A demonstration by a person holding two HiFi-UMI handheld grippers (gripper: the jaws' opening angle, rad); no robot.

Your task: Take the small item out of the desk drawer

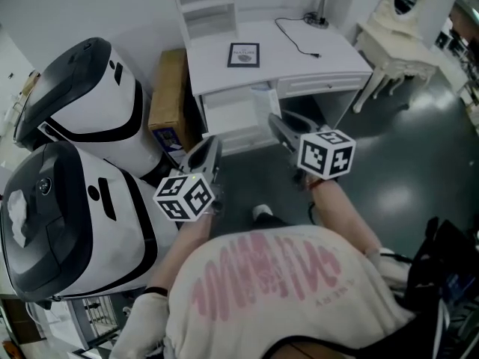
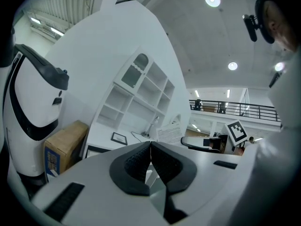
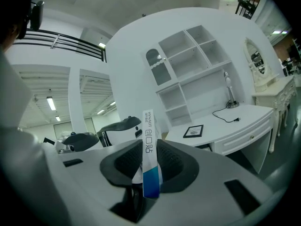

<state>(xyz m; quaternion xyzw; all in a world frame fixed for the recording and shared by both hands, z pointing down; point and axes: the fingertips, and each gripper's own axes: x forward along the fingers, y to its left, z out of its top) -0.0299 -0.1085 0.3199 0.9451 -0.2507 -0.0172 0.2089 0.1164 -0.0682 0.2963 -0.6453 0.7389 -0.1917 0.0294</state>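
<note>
The white desk (image 1: 281,47) stands ahead of me, and its left drawer (image 1: 230,117) is pulled open. Well back from the desk, over the dark floor, my right gripper (image 1: 278,126) is shut on a small flat white-and-blue box (image 3: 150,180). The box stands upright between the pads and sticks out above them; the head view does not show it. My left gripper (image 1: 211,144) hangs to the left at about the same height. In the left gripper view the left gripper (image 2: 150,147) has its pads pressed together with nothing between them.
Two big white-and-black machines (image 1: 82,103) crowd the left side. A cardboard box (image 1: 168,96) stands between them and the desk. On the desk are a framed picture (image 1: 244,54) and a lamp (image 1: 322,6) with its cord. An ornate white dressing table (image 1: 400,47) stands at the right.
</note>
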